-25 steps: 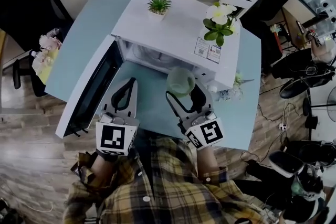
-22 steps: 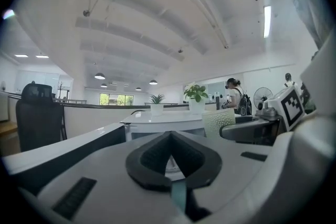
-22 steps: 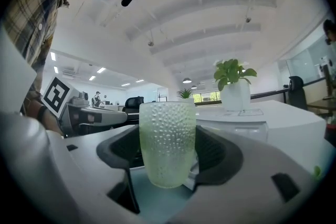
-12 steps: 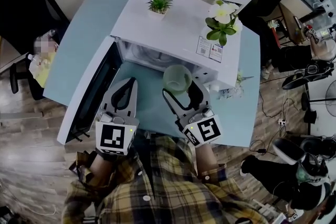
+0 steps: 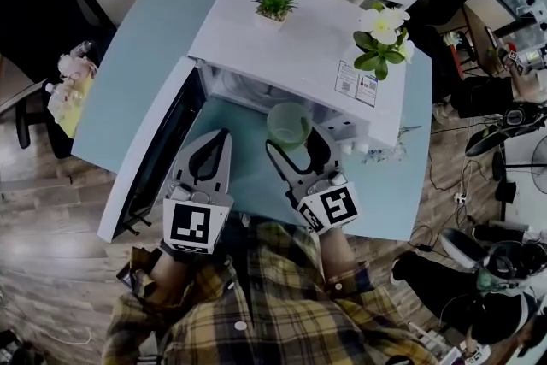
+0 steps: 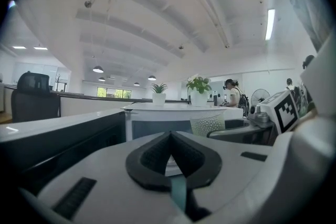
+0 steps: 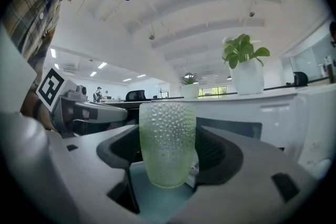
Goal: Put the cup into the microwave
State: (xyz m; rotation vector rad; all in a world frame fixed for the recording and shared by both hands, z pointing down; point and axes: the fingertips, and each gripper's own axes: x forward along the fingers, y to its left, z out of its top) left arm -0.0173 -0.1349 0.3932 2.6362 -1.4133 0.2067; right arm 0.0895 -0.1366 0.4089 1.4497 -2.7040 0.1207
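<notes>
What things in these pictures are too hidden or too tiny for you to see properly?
- Inside of the microwave: in the head view its own top covers most of it.
- Sticker on the microwave: head view, the print is too small to read.
- Outer face of the microwave door: head view, it is turned away.
- Person far behind: left gripper view, too small to tell what they do.

Spiky potted plant point(image 5: 274, 2), flowering plant point(image 5: 379, 38), blue table point(image 5: 145, 55)
</notes>
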